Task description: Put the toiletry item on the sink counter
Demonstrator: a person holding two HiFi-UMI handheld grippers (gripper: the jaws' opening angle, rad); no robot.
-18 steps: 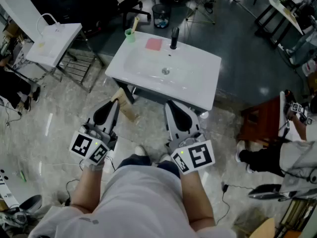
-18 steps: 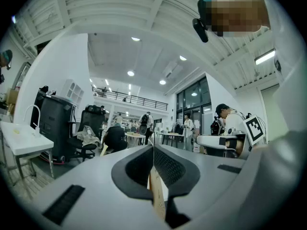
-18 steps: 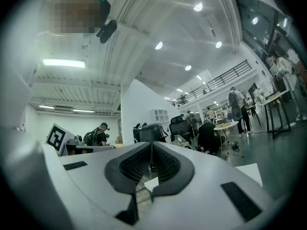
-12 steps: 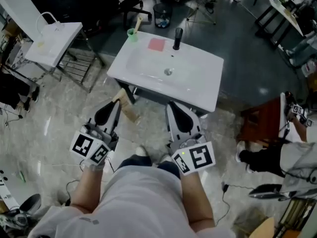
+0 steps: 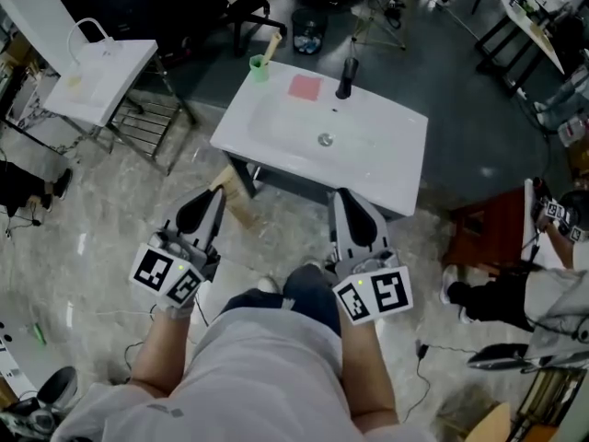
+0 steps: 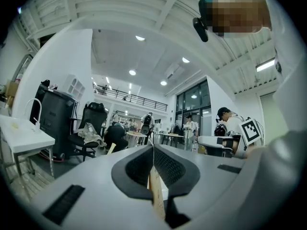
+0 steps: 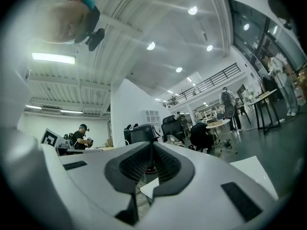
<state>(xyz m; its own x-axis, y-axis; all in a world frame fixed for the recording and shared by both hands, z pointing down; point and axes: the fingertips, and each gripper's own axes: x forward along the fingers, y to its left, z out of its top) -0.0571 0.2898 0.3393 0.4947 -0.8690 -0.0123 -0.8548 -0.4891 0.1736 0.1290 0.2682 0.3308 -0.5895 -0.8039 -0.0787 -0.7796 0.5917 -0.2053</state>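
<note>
Sink counter (image 5: pixel 391 168) stands directly ahead of the person, centre of the head view. Along its far edge, left to right: cup (image 5: pixel 260 68) at the far left corner, flat pad (image 5: pixel 305 87), tap (image 5: pixel 346 78). Bin (image 5: pixel 308 31) stands behind the counter. Table (image 5: pixel 101 81) lies well to the left, with rack (image 5: pixel 140 125) between it and the counter. A board (image 5: pixel 232 201), apparently leaning, sits under the near left corner. Left gripper (image 5: pixel 213 194) and right gripper (image 5: pixel 342 197) hang before the near edge, side by side and apart.
</note>
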